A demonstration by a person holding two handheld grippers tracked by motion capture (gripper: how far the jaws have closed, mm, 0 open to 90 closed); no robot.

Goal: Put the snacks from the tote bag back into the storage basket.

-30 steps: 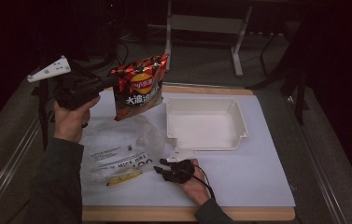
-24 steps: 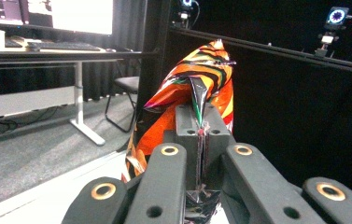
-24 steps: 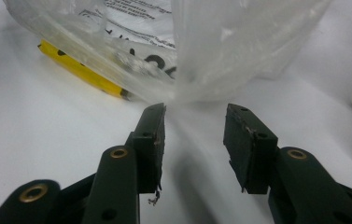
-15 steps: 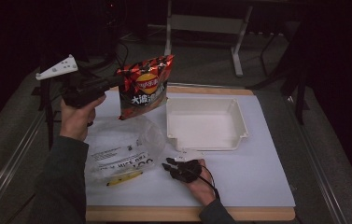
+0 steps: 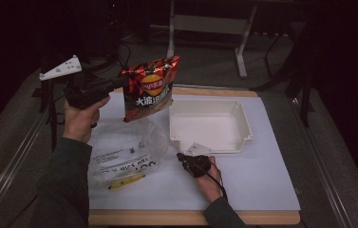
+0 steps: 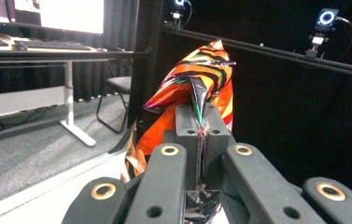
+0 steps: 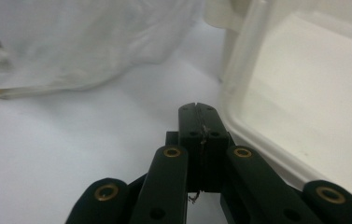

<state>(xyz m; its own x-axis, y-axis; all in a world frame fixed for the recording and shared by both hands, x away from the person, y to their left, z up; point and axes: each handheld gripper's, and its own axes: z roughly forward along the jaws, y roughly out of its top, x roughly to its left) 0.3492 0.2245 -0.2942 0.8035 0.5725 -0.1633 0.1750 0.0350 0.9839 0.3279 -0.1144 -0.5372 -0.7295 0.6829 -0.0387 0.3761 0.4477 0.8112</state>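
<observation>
Both gripper [image 7: 197,109] jaws meet empty beside tray [image 7: 304,93].

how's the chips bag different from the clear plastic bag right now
The chips bag is opaque, red and black with a printed logo; the clear plastic bag is see-through with dark lettering and a yellow strip. The chips bag hangs in the air, pinched at its edge by the left tongs; the clear plastic bag lies crumpled on the white table top, untouched. The right tongs have just closed on nothing beside it. Both are soft, crinkly packaging.
</observation>
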